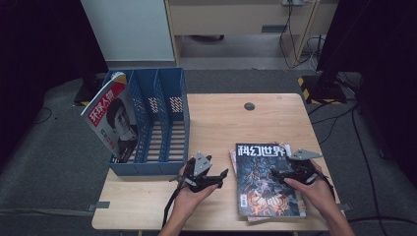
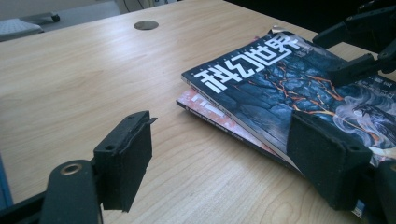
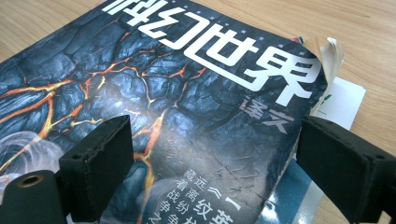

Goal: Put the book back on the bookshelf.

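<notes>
Straddling the dark magazine (image 3: 177, 102), your right gripper (image 1: 290, 173) gapes, gripping nothing; left gripper (image 1: 209, 178) waits beside it, open, empty.

High view overhead, claw views close, sharing magazine (image 1: 265, 179)

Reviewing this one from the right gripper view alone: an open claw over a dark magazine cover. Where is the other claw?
Observer: The left claw is open beside the stack's left edge, gripping nothing.
Operator: A stack?
Observer: Yes, the dark magazine lies on a red-covered magazine.
Operator: Anywhere to file them?
Observer: A blue file rack stands at the left of the table, one portrait magazine leaning in its leftmost slot.
</notes>
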`<state>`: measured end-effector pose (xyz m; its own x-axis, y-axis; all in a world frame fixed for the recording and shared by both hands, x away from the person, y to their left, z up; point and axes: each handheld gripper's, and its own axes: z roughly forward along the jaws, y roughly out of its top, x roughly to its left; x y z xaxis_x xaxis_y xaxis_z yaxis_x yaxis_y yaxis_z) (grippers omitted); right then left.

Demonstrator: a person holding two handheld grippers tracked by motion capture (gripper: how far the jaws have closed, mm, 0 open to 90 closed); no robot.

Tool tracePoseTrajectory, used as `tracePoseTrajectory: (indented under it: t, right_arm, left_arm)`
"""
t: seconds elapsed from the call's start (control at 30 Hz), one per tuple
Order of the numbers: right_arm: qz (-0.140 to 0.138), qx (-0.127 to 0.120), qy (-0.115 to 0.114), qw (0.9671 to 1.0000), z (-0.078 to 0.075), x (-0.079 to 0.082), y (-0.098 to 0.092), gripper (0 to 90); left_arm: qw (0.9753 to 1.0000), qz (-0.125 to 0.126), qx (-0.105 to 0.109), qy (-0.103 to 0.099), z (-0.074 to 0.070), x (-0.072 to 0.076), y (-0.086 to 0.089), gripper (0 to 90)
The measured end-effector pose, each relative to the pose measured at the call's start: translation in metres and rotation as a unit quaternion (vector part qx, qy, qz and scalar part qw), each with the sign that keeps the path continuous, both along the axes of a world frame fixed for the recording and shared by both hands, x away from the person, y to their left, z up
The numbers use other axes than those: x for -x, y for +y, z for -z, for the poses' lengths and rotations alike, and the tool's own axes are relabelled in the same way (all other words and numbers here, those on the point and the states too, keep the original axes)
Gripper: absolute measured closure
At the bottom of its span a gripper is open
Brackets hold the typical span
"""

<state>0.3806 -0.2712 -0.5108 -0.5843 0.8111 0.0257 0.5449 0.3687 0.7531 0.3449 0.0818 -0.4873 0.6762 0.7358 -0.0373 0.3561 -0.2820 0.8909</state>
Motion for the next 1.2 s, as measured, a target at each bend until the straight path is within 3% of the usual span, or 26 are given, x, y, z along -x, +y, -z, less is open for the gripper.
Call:
tracePoseTrajectory:
  t: [0.37, 0.53, 0.8, 0.97, 1.2]
  right_arm:
    - [-0.005, 0.0, -0.003, 1.0, 0.0, 0.0, 0.002, 12.6]
    - [-0.011, -0.011, 0.003, 0.9999, 0.002, -0.002, 0.012, 12.0]
    - [-0.018, -0.005, -0.002, 0.9998, 0.002, -0.001, 0.018, 11.8]
    - [-0.015, -0.012, 0.017, 0.9997, 0.001, 0.0, 0.016, 12.8]
    - [-0.019, -0.009, 0.024, 0.9995, -0.003, 0.006, 0.011, 19.8]
  left_arm:
    - [1.0, 0.003, -0.001, 0.009, 0.007, -0.001, -0.006, 21.8]
    - [0.9999, 0.0, 0.0, 0.015, 0.01, -0.002, -0.006, 21.6]
    - [0.9995, 0.009, -0.001, 0.032, 0.018, -0.003, -0.015, 21.2]
    - [0.9989, 0.013, -0.001, 0.044, 0.023, -0.004, -0.021, 21.1]
    - [0.9978, 0.015, 0.008, 0.065, 0.029, -0.008, -0.028, 20.6]
